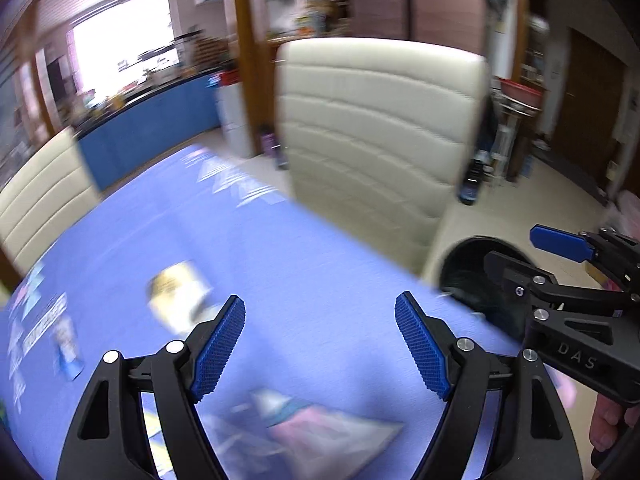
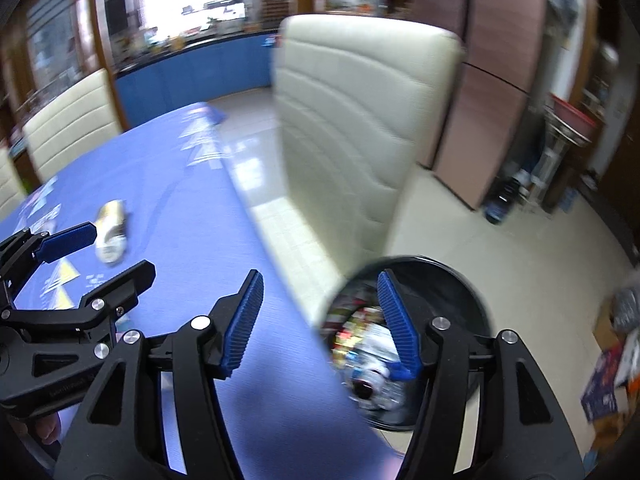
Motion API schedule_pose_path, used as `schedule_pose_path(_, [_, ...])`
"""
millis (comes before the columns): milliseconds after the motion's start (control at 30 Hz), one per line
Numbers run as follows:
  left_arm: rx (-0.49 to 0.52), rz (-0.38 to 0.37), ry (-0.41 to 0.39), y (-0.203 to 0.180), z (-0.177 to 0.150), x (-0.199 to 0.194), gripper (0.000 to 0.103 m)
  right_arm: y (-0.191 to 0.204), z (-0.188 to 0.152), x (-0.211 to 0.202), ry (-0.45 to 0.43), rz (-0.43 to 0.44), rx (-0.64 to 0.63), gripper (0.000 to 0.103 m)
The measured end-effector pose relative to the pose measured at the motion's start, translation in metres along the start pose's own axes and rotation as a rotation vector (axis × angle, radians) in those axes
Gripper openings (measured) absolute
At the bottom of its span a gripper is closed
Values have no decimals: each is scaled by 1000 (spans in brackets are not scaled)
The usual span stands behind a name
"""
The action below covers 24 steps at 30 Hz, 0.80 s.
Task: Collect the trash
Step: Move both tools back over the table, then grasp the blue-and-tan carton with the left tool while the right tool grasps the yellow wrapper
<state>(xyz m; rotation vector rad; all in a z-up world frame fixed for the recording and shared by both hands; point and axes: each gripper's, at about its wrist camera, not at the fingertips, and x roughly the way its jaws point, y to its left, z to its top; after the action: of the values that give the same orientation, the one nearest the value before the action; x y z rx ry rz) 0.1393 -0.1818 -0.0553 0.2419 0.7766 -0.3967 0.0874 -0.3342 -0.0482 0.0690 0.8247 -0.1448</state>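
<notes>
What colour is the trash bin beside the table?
Black; the trash bin shows best in the right wrist view.

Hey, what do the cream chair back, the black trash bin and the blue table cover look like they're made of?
Chair back: probably faux leather or vinyl, cream, slight sheen, padded with horizontal stitched channels.
Trash bin: looks like glossy black plastic; smooth round rim catching light.
Table cover: likely a printed cloth or vinyl sheet, matte blue with white graphics; blur leaves the weave unclear.
</notes>
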Motion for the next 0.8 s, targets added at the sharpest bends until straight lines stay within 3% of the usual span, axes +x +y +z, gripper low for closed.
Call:
schedule_pose_path(233, [-149, 160, 40, 91, -27, -6, 76, 79, 19, 29, 14, 125, -115, 72])
schedule_pose_path(500, [-275, 293, 80, 176, -54, -3, 76, 145, 37, 69, 54, 190, -196, 79])
schedule_pose_path(800, [-316, 361, 130, 239, -64, 29, 76, 184, 48, 113, 116, 205, -237, 86])
